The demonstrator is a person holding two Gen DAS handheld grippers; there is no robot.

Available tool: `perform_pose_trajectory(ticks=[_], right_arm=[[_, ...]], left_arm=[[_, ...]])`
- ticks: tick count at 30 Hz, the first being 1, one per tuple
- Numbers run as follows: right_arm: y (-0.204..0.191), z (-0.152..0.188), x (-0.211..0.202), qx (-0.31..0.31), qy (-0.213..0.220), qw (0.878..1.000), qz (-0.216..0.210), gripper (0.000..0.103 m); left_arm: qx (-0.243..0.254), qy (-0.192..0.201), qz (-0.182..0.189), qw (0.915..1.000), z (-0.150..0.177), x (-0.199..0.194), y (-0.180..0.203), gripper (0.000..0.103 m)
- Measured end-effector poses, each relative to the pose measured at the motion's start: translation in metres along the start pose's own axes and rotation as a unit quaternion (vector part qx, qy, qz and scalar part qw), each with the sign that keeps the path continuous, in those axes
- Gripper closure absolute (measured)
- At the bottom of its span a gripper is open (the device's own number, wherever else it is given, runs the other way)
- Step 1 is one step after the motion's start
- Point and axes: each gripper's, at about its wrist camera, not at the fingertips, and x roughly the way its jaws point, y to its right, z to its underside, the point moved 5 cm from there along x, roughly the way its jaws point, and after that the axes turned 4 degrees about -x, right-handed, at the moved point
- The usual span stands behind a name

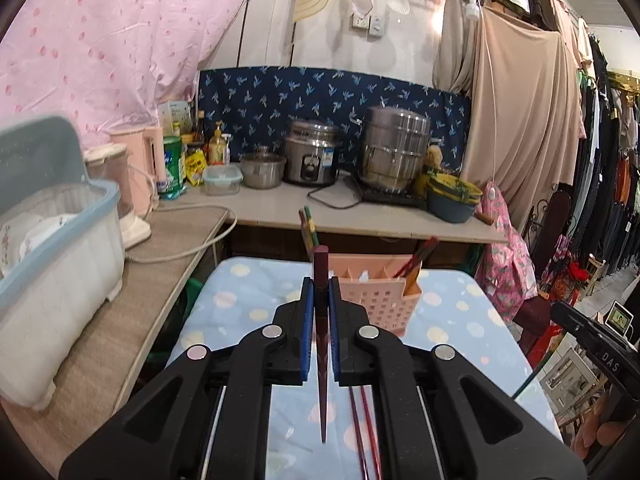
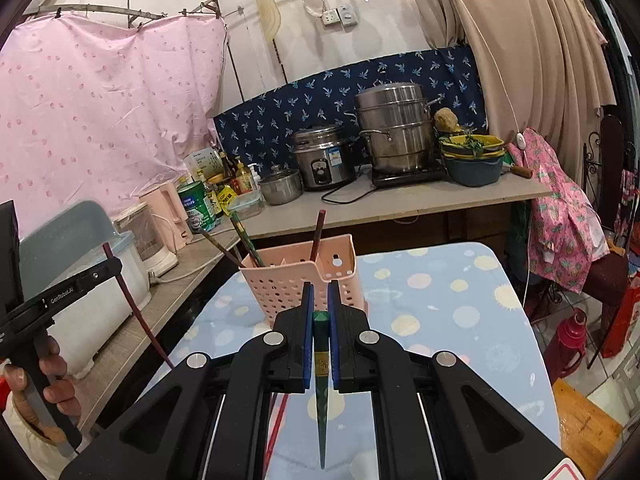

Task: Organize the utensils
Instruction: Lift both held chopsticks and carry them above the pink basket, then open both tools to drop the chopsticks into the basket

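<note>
Fingers of the left gripper clamp a dark red chopstick, its thick end up. Those of the right gripper pinch a green chopstick. Ahead of both, a pink utensil holder with more chopsticks stands on the counter's dotted blue cloth. Two loose red chopsticks lie on that cloth.

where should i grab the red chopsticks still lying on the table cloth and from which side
Judging from the left wrist view, take a red chopstick on its bare shaft near the middle, coming down from above with the tongs set across its width. It lies flat and thin on the table cloth, so only a top-down pinch gets under nothing. Both tongs already hold a chopstick each.
</note>
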Motion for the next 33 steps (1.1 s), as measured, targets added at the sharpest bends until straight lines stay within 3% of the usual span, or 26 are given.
perform_pose_trajectory(ticks=[5, 13, 19, 24, 33], right_arm=[[-0.010, -0.040, 0.014, -0.003, 0.030, 0.999, -0.016, 0.097], [-0.036, -0.135, 0.041, -0.017, 0.113, 0.993, -0.042, 0.097], [-0.047, -0.188, 0.080, -0.022, 0.151, 0.987, -0.049, 0.097], [-0.039, -0.188, 0.129, -0.016, 0.132, 0.990, -0.041, 0.097], [-0.031, -0.141, 0.184, -0.024, 0.070, 0.997, -0.024, 0.097]], left_arm=[[0.002, 0.040, 0.013, 0.9991, -0.044, 0.009, 0.012, 0.096], [0.012, 0.111, 0.031, 0.9933, -0.120, 0.028, 0.035, 0.096], [0.008, 0.129, 0.031, 0.9911, -0.151, 0.066, 0.035, 0.096], [0.011, 0.106, 0.022, 0.9940, -0.143, 0.108, 0.030, 0.096], [0.005, 0.056, 0.021, 0.9982, -0.101, 0.152, 0.019, 0.096]])
